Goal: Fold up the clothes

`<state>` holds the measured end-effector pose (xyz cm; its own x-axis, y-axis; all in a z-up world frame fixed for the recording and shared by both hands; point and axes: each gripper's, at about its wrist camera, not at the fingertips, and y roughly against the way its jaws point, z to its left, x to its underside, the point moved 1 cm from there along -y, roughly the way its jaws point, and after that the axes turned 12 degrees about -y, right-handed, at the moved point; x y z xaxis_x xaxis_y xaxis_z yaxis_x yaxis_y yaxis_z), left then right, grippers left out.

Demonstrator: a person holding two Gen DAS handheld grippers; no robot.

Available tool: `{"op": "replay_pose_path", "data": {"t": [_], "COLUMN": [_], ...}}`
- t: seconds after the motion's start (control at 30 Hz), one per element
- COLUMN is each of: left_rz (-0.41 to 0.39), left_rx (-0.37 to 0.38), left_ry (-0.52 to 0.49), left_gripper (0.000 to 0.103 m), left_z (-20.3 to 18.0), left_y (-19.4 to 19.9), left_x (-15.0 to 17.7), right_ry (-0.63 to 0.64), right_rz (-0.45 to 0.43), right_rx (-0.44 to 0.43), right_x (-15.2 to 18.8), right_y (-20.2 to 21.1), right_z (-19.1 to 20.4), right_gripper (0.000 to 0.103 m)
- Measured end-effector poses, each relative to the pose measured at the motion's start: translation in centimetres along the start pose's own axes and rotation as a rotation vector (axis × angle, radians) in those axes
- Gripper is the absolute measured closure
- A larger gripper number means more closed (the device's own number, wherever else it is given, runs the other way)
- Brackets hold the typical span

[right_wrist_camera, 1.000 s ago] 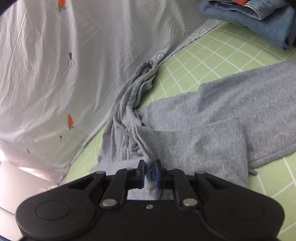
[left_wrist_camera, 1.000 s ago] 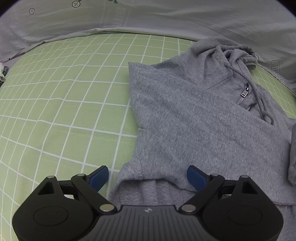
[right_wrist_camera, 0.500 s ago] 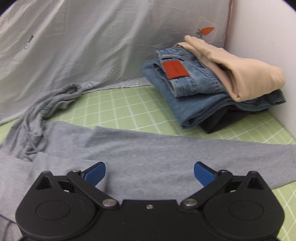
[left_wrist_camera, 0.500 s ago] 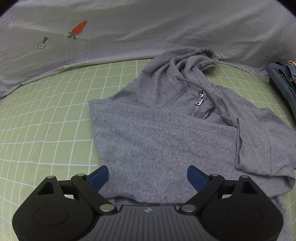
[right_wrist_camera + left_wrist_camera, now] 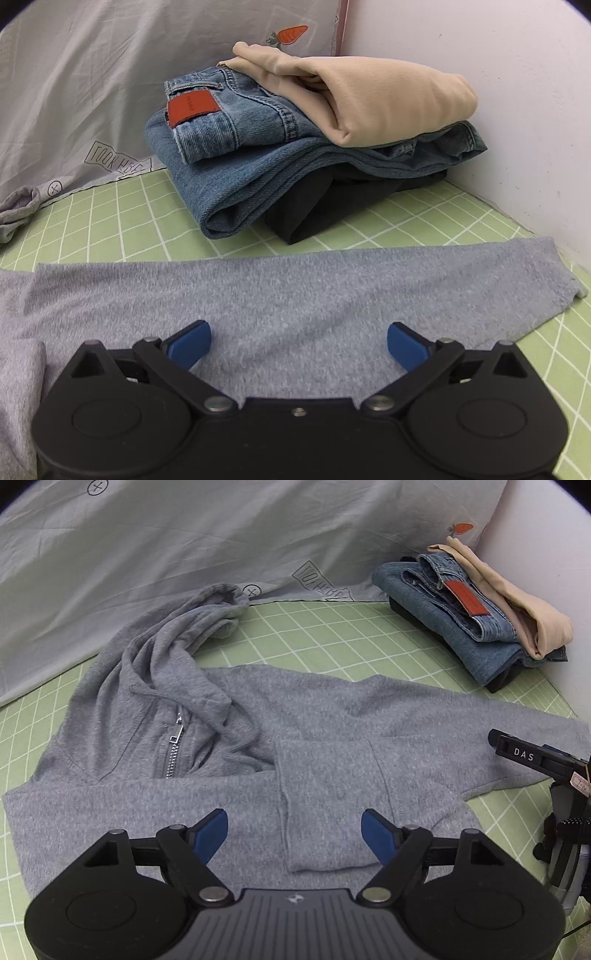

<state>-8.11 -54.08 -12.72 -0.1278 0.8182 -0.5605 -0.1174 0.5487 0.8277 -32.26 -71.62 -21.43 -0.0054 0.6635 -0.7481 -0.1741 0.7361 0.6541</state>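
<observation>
Hoodie (image 5: pixel 258 746) lies flat on the green checked bed (image 5: pixel 332 635), one sleeve folded across; left tongs (image 5: pixel 293 834) are closing above it, pinching nothing. Right view: right tongs (image 5: pixel 299 341) spread wide over the outstretched sleeve (image 5: pixel 332 291), beside stacked clothes (image 5: pixel 295 147).

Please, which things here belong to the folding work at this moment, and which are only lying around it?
In the job:
- grey hoodie, spread flat, one sleeve folded across its front
- its other sleeve, stretched out straight
- left gripper, jaws closing, nothing gripped
- right gripper, open

Only lying about:
- folded jeans
- beige garment on top
- black garment underneath
- grey printed sheet
</observation>
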Motion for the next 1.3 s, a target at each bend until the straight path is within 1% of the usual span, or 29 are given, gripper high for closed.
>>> {"op": "replay_pose_path", "data": {"t": [0.03,0.07,0.13,0.17,0.2,0.23,0.3,0.37,0.53,0.67,0.8,0.87,0.97,1.03,1.1,1.17,1.23,1.3], "left_rz": [-0.001,0.0,0.002,0.005,0.011,0.015,0.018,0.015,-0.014,-0.022,-0.04,-0.043,-0.047,-0.035,-0.02,-0.008,0.01,0.025], "left_rx": [0.011,0.021,0.04,0.046,0.046,0.042,0.04,0.041,0.019,-0.038,-0.08,-0.085,-0.026,-0.025,-0.015,0.007,0.02,0.026], "left_ry": [-0.001,0.0,0.005,0.008,0.011,0.015,0.034,0.061,0.112,0.149,0.246,0.299,0.354,0.314,0.258,0.199,0.156,0.121], "left_gripper": [0.037,0.04,0.053,0.057,0.066,0.08,0.098,0.102,0.102,0.103,0.103,0.103,0.103,0.098,0.084,0.08,0.072,0.071], "left_z": [-0.2,-0.4,-0.6,-0.6,-0.7,-0.6,-0.3,0.2,1.5,2.6,5.0,6.2,7.0,6.1,4.9,3.5,2.6,1.9], "left_y": [-0.2,-0.4,-0.9,-1.1,-1.3,-1.5,-1.6,-1.6,0.1,2.0,4.2,4.9,4.9,4.4,3.6,2.4,1.2,0.1], "left_x": [-0.1,-0.1,0.0,0.1,0.2,0.4,0.7,0.9,1.4,2.2,4.1,5.1,5.6,4.9,4.1,3.2,2.3,1.7], "right_ry": [-0.004,-0.008,-0.017,-0.021,-0.025,-0.03,-0.038,-0.047,-0.058,-0.058,-0.057,-0.057,-0.057,-0.058,-0.058,-0.059,-0.059,-0.06], "right_rz": [-0.002,-0.005,-0.009,-0.012,-0.014,-0.016,-0.021,-0.025,-0.031,-0.031,-0.03,-0.03,-0.031,-0.031,-0.031,-0.031,-0.031,-0.031], "right_rx": [-0.001,-0.002,-0.003,-0.004,-0.005,-0.006,-0.008,-0.009,-0.012,-0.013,-0.014,-0.015,-0.013,-0.012,-0.012,-0.012,-0.012,-0.011], "right_x": [0.0,0.1,0.1,0.1,0.2,0.2,0.2,0.3,0.4,0.3,0.3,0.3,0.3,0.2,0.2,0.2,0.2,0.2], "right_y": [0.0,0.0,0.0,0.0,0.0,0.0,0.0,0.0,0.0,0.0,0.0,-0.1,-0.1,-0.2,-0.2,-0.2,-0.2,-0.2], "right_z": [0.0,-0.1,-0.1,-0.2,-0.2,-0.3,-0.3,-0.4,-0.5,-0.5,-0.5,-0.6,-0.6,-0.5,-0.5,-0.5,-0.5,-0.5], "right_gripper": [0.0,0.0,0.0,0.0,0.0,0.0,0.0,0.0,0.0,0.0,0.0,0.0,0.0,0.0,0.0,0.0,0.0,0.0]}}
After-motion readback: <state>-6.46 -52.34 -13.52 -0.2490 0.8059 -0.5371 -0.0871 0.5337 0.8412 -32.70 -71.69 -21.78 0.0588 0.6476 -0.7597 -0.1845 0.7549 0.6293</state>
